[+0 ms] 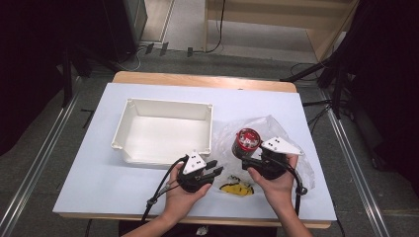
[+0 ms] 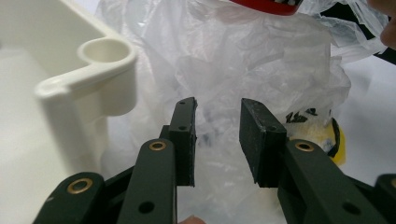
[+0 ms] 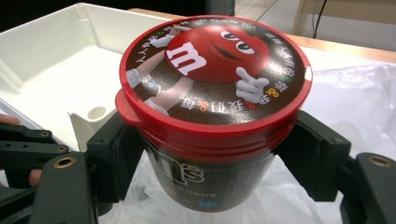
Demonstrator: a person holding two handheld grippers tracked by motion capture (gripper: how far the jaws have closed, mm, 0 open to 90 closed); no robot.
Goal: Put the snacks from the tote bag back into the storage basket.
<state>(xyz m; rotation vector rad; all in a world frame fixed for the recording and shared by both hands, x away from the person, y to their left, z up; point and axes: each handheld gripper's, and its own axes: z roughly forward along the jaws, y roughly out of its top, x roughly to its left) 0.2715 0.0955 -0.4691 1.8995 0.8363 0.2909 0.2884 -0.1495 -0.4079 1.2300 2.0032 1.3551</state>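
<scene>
A pale blue-white sheet covers the wooden table (image 1: 205, 79), which stands on a grey floor between metal rails, with dark stands and cables at both sides and a light wooden shelf unit at the upper right of the high view. Left of centre sits an empty white plastic tray (image 1: 163, 129). Below its lower right corner the left gripper (image 1: 213, 169) is held with its jaws a little apart and nothing pressed between them. Its own view adds the tray's round corner post at the left, crumpled clear plastic bag (image 2: 261, 65) beyond the jaws and a yellow packet (image 2: 334, 140) at the right. Right of centre, the right gripper (image 1: 247, 160) clamps a red-lidded M&M's tub (image 3: 212, 107) over the bag; its view makes the lid's cartoon print legible.
</scene>
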